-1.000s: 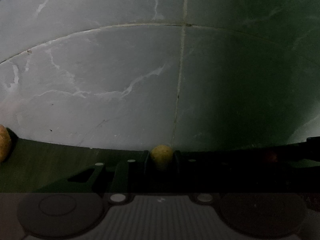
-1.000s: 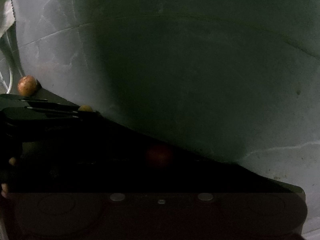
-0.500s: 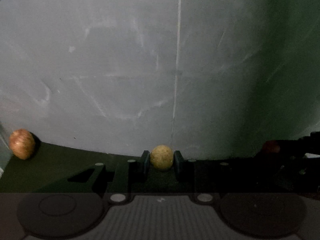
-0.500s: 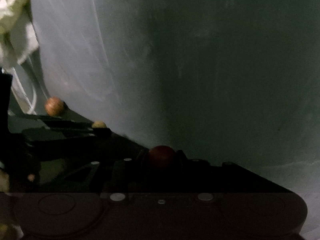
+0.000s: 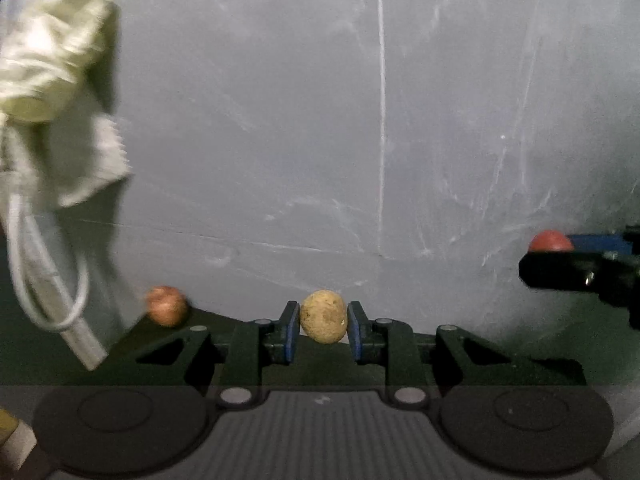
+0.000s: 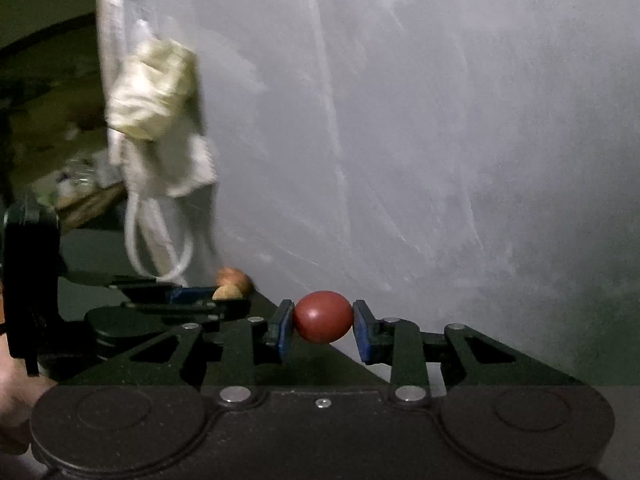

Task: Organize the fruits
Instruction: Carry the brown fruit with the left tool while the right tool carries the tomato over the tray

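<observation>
Fruits are what we carry here, one in each tool. Our left gripper (image 5: 323, 322) is clenched on a tan speckled fruit (image 5: 323, 321), and our right gripper (image 6: 322, 322) is clenched on a dark red fruit (image 6: 323, 316); both hang clear of the dark surface (image 5: 60, 360), in front of the grey wall (image 5: 400, 120). A third, reddish fruit (image 5: 166, 305) lies far left at the foot of the wall, just beside the white cable (image 5: 48, 280) under a pale cloth (image 5: 48, 60).

To carry them well, we judge that we should hold the squeeze steady and keep both tools level, since round fruit could slip from flat pads.

The red fruit's long axis runs across, from pad to pad. The tan one looks nearly round, slightly taller than wide. No stem end shows, so we cannot tell which way either points.
</observation>
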### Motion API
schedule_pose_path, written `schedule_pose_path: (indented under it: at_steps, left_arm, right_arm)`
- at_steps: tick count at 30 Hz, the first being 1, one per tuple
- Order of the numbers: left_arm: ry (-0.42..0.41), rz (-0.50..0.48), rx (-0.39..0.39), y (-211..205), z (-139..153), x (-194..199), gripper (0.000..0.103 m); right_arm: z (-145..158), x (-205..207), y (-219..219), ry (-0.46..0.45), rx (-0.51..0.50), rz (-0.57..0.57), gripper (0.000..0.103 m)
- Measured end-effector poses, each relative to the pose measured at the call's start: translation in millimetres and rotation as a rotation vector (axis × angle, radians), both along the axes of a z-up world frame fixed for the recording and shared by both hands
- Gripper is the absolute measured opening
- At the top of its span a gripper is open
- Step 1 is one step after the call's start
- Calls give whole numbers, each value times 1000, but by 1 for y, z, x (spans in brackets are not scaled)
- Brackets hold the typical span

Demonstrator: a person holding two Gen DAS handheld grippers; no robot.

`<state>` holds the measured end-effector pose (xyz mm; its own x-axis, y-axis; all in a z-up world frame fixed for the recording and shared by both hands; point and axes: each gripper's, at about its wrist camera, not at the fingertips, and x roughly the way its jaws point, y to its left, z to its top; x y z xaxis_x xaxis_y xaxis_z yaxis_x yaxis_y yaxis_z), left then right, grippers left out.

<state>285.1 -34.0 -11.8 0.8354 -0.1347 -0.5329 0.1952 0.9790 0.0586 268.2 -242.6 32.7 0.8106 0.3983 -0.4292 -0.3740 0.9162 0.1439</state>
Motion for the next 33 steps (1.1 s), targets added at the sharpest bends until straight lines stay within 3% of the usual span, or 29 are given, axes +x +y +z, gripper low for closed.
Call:
schedule_pose_path:
  at_steps: [9, 19, 26, 33]
  left_arm:
    - [-59, 182, -9, 23, 40, -85, 27]
    - [-50, 335, -21, 44, 42, -165, 27]
    - [-6, 419, -38, 53, 26, -204, 27]
    - [92, 455, -76, 58, -17, -237, 27]
  right_arm:
    - [33, -53, 14, -66, 17, 214, 33]
    - [33, -96, 55, -58, 34, 426, 33]
    - [21, -115, 68, -20, 21, 518, 33]
    - [-13, -130, 74, 66, -47, 559, 33]
